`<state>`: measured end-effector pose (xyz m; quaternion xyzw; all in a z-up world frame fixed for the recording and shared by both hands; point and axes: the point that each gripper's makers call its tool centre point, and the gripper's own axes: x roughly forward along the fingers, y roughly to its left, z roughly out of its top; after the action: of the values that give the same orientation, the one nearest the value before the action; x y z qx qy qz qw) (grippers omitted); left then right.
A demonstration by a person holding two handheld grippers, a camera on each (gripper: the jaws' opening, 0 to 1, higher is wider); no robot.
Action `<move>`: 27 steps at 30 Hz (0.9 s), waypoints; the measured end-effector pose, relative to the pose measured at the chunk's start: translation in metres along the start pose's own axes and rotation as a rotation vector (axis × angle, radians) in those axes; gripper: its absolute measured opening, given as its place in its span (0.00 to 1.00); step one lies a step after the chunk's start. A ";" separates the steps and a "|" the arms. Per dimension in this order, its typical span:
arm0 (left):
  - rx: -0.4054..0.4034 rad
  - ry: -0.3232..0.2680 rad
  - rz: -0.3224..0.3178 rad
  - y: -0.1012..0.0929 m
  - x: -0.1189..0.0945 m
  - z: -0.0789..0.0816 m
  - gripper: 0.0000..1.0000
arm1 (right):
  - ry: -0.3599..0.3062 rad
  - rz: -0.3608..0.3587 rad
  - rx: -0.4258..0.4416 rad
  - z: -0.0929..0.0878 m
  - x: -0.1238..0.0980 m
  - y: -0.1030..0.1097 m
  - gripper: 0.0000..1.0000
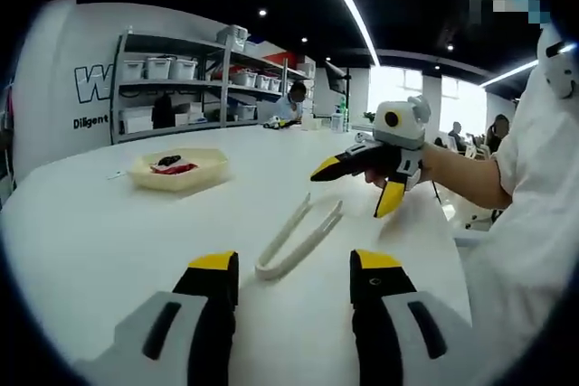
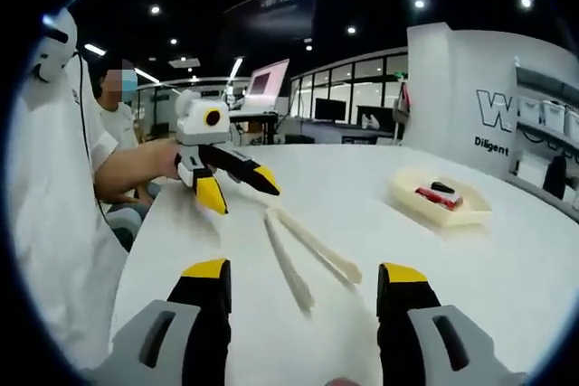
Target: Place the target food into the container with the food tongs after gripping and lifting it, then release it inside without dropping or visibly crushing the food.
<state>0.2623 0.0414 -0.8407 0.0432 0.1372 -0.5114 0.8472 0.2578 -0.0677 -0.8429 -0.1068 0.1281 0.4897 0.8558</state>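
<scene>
I was at the very start of the job, as I judged it: the food tongs (image 1: 298,237) lay flat on the white table (image 1: 90,241), untouched, with neither of my tools on them. My left gripper (image 1: 294,264) hovered just short of the tongs' joined end, its two jaws spread wide and holding nothing. My right gripper (image 2: 303,270) sat off the tongs' other end, where the two arms splay apart. Its jaws were just as wide and just as empty, well clear of the table.

Beyond the tongs, well apart from them, stood a shallow pale tray (image 1: 204,178). Inside it lay a red piece of food (image 1: 176,169) with a small dark piece (image 1: 168,161) touching or just beside it; I could not tell which. I saw no other food near the tongs. I could not tell whether this tray was the source or the container the food was meant for.

The next move, to my mind, called for picking up the tongs: bringing one gripper down over both arms near the middle and closing gently enough that the tips could work. The tongs lay flat against the table, so I expected getting a jaw under them to be the awkward part.
</scene>
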 end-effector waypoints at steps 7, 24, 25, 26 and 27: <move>-0.020 -0.023 0.023 -0.003 -0.005 0.003 0.55 | 0.004 -0.014 0.018 -0.002 -0.004 0.005 0.68; -0.065 -0.045 0.047 -0.009 -0.009 0.009 0.72 | 0.025 -0.076 0.088 -0.006 -0.008 0.004 0.80; -0.066 -0.045 0.050 -0.008 -0.009 0.009 0.72 | 0.025 -0.078 0.090 -0.006 -0.008 0.004 0.80; -0.068 -0.046 0.055 -0.008 -0.010 0.010 0.72 | 0.024 -0.082 0.098 -0.006 -0.008 0.004 0.81; -0.069 -0.047 0.058 -0.008 -0.010 0.010 0.72 | 0.025 -0.084 0.104 -0.006 -0.008 0.004 0.81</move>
<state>0.2527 0.0442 -0.8281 0.0059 0.1337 -0.4824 0.8656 0.2494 -0.0739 -0.8460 -0.0736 0.1594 0.4445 0.8784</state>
